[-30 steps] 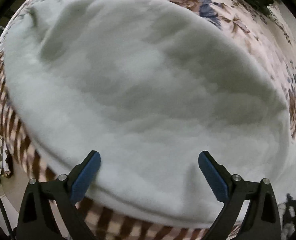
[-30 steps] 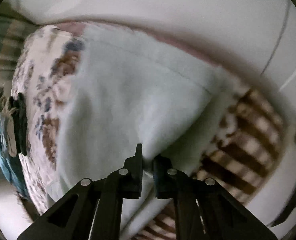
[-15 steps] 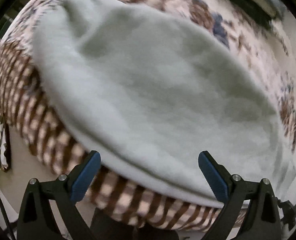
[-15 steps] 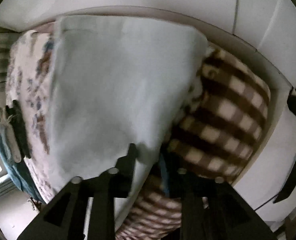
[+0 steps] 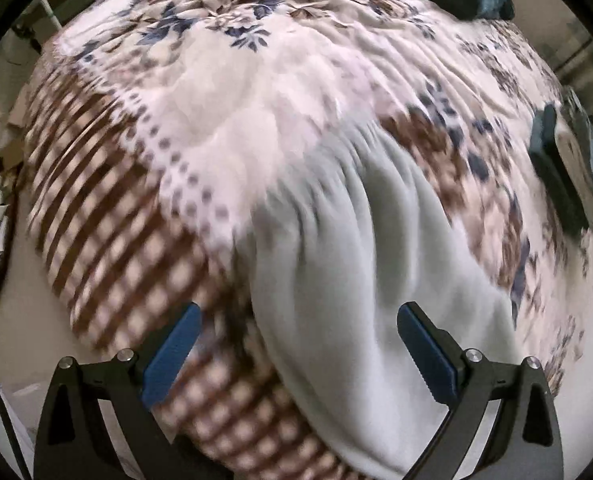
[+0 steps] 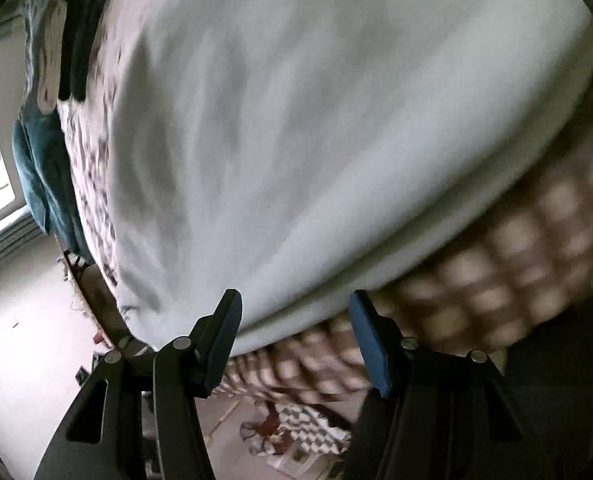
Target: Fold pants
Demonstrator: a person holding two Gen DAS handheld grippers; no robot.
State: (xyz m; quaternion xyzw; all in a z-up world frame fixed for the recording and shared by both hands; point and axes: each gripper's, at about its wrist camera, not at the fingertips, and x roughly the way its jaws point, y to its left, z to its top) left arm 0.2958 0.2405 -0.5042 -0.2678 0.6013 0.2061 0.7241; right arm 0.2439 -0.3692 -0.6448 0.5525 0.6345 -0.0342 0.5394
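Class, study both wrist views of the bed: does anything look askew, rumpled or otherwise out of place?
Yes. In the left wrist view the pale pants lie bunched into ridges and slant across the floral bedspread, their lower end reaching the checked border at the bed's edge. Neither gripper holds them. Motion blur hides finer detail.

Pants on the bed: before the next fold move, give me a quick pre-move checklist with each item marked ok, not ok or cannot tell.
1. Pants released by the right gripper: ok, its jaws are opening and no cloth is pinched between them.
2. Left gripper free: ok, jaws wide apart above the cloth, holding nothing.
3. Pants lying flat: not ok, ridges and wrinkles run along the cloth in the left wrist view.
4. Pants fully on the bedspread: ok, though an edge lies near the checked border.
5. Fold edges lined up: cannot tell, both views are blurred.
6. Dark clothes clear of the pants: ok, they lie apart.
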